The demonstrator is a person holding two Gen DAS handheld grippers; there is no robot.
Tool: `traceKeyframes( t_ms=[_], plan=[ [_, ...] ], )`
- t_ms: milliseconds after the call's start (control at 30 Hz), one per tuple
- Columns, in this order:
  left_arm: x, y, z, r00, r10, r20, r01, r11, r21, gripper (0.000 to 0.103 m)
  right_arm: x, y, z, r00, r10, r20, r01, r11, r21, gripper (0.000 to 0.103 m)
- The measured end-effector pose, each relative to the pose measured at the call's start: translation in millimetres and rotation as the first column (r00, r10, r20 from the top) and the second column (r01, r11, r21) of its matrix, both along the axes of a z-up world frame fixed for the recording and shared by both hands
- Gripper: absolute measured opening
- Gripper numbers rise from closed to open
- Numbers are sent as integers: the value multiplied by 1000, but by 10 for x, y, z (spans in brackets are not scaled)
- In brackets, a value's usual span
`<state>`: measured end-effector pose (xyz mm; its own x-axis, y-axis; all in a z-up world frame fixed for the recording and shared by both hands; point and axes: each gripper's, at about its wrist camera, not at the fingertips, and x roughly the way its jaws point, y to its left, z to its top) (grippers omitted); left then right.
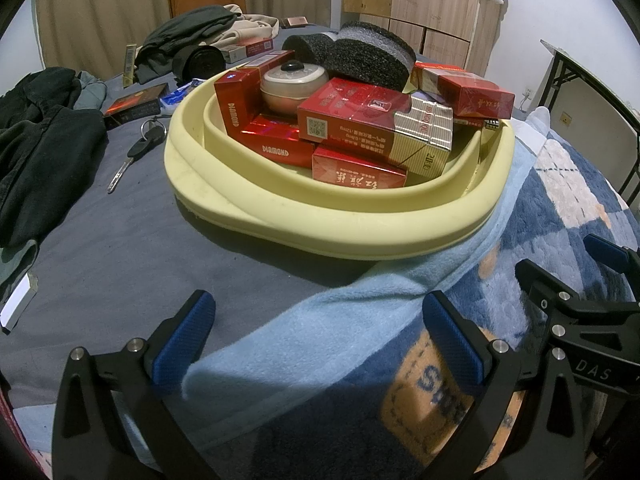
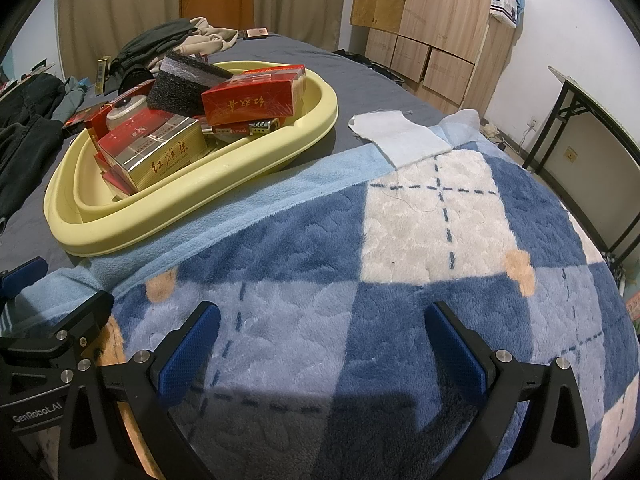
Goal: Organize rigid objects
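A pale yellow basin (image 1: 304, 232) stands on the bed, piled with several red cigarette boxes (image 1: 352, 120), a gold box (image 1: 424, 140), a round cream jar (image 1: 292, 84) and black foam blocks (image 1: 368, 56). It also shows in the right wrist view (image 2: 168, 208) at upper left. My left gripper (image 1: 320, 340) is open and empty, low over the light blue blanket edge in front of the basin. My right gripper (image 2: 324, 344) is open and empty over the blue plaid blanket, right of the left one. A key (image 1: 132, 156) and a dark red box (image 1: 132, 106) lie left of the basin.
Dark clothes (image 1: 36, 148) are heaped at the left and at the back. More boxes (image 1: 248, 50) lie behind the basin. A plaid fleece blanket (image 2: 400, 260) covers the near bed. A wooden wardrobe (image 2: 432, 20) and a folding table (image 2: 592, 120) stand to the right.
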<state>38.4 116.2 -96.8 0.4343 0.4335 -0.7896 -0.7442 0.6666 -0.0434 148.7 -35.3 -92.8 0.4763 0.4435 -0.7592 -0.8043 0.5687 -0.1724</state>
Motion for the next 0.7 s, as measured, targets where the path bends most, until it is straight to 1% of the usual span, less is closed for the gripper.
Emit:
traceKeyframes(
  t_ms=[700],
  plan=[
    [-2, -5, 4, 1000, 0, 0, 0, 1000, 0, 103, -4, 1, 0, 1000, 0, 1, 0, 1000, 0, 103]
  ],
)
